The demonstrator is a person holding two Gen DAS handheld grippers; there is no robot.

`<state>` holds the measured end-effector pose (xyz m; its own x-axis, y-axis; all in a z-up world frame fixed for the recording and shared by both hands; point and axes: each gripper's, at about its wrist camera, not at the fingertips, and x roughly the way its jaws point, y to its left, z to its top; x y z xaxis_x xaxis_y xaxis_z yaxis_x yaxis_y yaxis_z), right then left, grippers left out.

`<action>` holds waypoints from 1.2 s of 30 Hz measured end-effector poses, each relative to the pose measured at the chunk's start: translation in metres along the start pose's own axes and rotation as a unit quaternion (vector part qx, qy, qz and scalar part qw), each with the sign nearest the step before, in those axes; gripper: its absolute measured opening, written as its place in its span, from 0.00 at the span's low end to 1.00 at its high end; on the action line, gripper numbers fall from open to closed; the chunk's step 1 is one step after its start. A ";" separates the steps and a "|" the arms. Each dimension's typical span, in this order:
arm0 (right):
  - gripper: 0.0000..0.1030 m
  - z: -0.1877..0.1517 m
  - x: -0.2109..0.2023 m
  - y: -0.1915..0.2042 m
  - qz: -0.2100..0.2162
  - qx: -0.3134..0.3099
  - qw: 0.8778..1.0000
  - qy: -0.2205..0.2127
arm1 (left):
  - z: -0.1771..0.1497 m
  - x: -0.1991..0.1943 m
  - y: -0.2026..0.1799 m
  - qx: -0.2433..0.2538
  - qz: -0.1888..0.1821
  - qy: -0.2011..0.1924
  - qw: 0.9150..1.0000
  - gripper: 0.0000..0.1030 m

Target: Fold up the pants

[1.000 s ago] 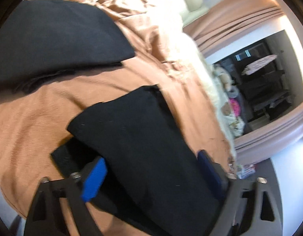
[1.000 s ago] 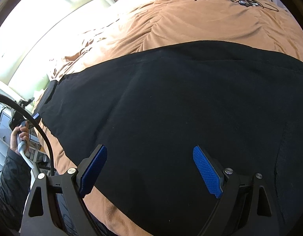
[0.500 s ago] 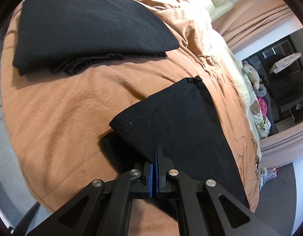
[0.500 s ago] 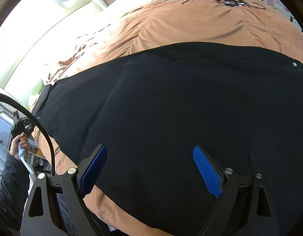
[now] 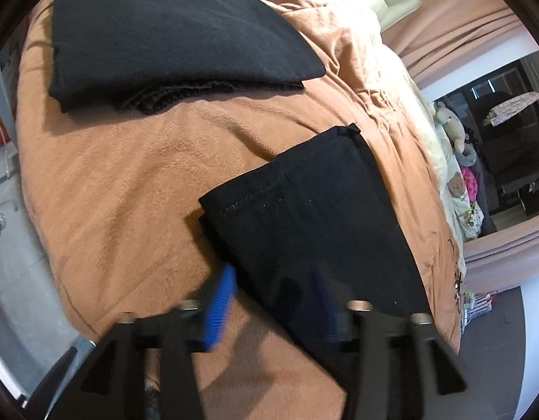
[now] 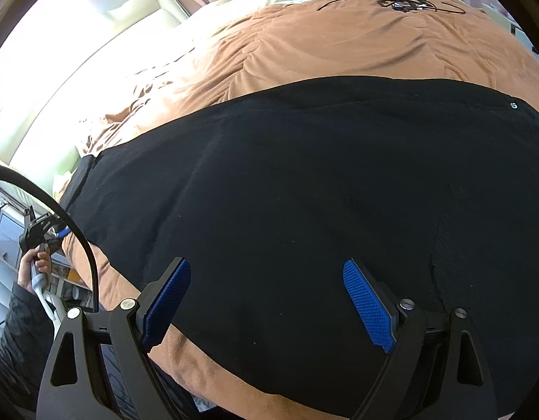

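Black pants (image 6: 304,192) lie spread across the brown blanket, waist button (image 6: 513,105) at the far right. My right gripper (image 6: 265,301) hovers open over their near edge with nothing between its pads. In the left wrist view the doubled leg end (image 5: 304,217) lies flat with its hem pointing away. My left gripper (image 5: 274,304) is opening, its blue pads (image 5: 220,308) blurred and apart. The near edge of the leg lies between them, not pressed. That left gripper (image 6: 41,231) also shows at the far left of the right wrist view, in a hand (image 6: 34,266).
A folded black garment (image 5: 171,35) lies farther back on the brown blanket (image 5: 129,175). Soft toys (image 5: 458,161) and pale pillows line the bed's far side by pink curtains (image 5: 455,28). The bed edge and floor (image 5: 13,273) are at the left. A black cable (image 6: 83,241) arcs near my right gripper.
My left gripper stood open over the leg, shut on its near edge half a second ago, and has now spread apart again. The right gripper stays open and barely shifted.
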<state>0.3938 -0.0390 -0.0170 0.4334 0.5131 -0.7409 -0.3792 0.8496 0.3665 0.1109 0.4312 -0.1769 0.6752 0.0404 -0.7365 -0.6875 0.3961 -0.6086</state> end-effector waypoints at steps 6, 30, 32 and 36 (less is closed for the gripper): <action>0.86 0.001 0.001 0.004 0.004 -0.006 1.000 0.001 | -0.005 0.005 0.012 -0.032 -0.027 0.017 0.999 0.60; 0.78 -0.013 -0.059 -0.076 -0.107 0.075 0.990 -0.045 | 0.022 0.034 0.020 -0.070 -0.067 -0.010 0.995 0.12; 0.78 -0.015 -0.071 -0.093 -0.131 0.086 0.986 -0.051 | 0.022 0.034 0.018 -0.066 -0.064 -0.009 0.996 0.12; 0.78 -0.019 -0.097 -0.121 -0.168 0.107 0.978 -0.066 | 0.022 0.033 0.014 -0.060 -0.055 -0.006 0.997 0.12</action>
<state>0.3821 -0.1942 -0.0006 0.6111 0.1996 -0.7660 -0.0233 0.9718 0.2346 0.1292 0.4579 -0.2034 0.7515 0.0147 -0.6595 -0.6350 0.2869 -0.7173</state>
